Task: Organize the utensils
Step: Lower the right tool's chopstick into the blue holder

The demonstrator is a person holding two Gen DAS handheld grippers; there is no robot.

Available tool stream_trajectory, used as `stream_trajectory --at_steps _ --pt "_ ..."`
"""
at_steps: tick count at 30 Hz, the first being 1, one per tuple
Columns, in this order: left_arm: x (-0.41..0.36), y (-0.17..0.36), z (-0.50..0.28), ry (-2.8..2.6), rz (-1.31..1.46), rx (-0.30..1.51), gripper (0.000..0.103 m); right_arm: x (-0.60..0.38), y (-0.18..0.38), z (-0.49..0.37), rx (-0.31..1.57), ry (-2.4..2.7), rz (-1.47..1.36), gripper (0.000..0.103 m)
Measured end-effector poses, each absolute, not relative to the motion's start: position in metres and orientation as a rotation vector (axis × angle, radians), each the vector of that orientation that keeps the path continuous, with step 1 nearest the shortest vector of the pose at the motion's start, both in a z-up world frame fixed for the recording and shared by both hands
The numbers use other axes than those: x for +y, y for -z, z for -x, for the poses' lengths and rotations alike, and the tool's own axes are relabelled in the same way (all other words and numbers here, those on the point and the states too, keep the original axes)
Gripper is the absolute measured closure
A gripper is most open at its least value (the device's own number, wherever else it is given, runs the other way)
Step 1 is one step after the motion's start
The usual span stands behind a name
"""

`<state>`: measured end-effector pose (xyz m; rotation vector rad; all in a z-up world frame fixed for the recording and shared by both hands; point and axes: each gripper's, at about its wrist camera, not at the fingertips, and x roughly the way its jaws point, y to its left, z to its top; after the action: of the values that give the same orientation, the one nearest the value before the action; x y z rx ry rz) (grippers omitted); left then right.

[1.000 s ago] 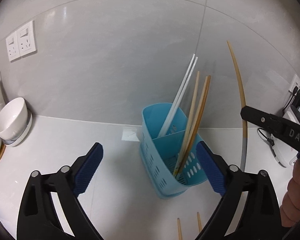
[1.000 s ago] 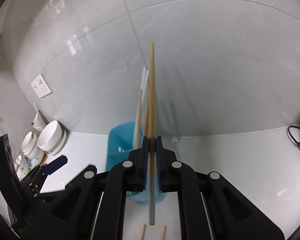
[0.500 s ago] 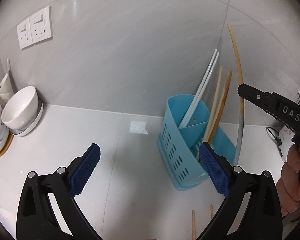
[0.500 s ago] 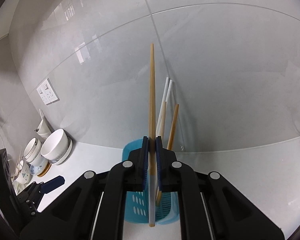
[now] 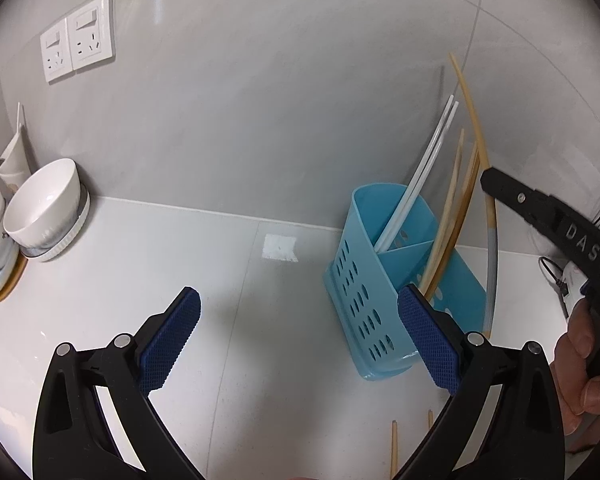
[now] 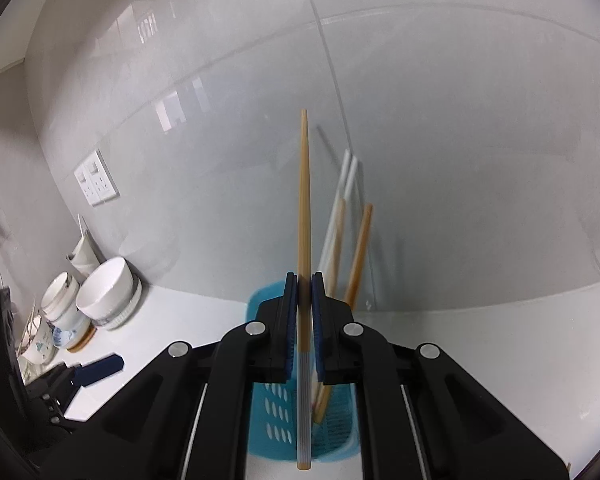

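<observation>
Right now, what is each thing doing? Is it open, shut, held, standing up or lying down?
Left gripper: open, empty.
Right gripper: shut on the chopstick.
Chopstick: held upright, not yet in the holder.
Blue utensil holder: standing, tilted in this view.
White chopsticks: leaning in the holder's back compartment.
Wooden chopsticks: leaning in the front compartment.
Two loose chopsticks: lying on the counter.
White bowl: upright, stacked.

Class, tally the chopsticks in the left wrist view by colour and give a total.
White chopsticks: 2
Wooden chopsticks in blue holder: 3
Loose wooden chopsticks on counter: 2
Grey-ended wooden chopstick in right tongs: 1
Total: 8
</observation>
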<state>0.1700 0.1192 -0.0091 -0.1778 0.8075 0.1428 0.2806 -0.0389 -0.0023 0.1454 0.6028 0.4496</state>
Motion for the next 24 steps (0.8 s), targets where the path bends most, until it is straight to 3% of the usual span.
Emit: stream_trajectory --at_steps 24 --pt "0.121 0.005 -0.169 -0.167 0.189 0.799 0.006 -0.012 0.040 -0.281 0.649 -0.425 -0.065 0.096"
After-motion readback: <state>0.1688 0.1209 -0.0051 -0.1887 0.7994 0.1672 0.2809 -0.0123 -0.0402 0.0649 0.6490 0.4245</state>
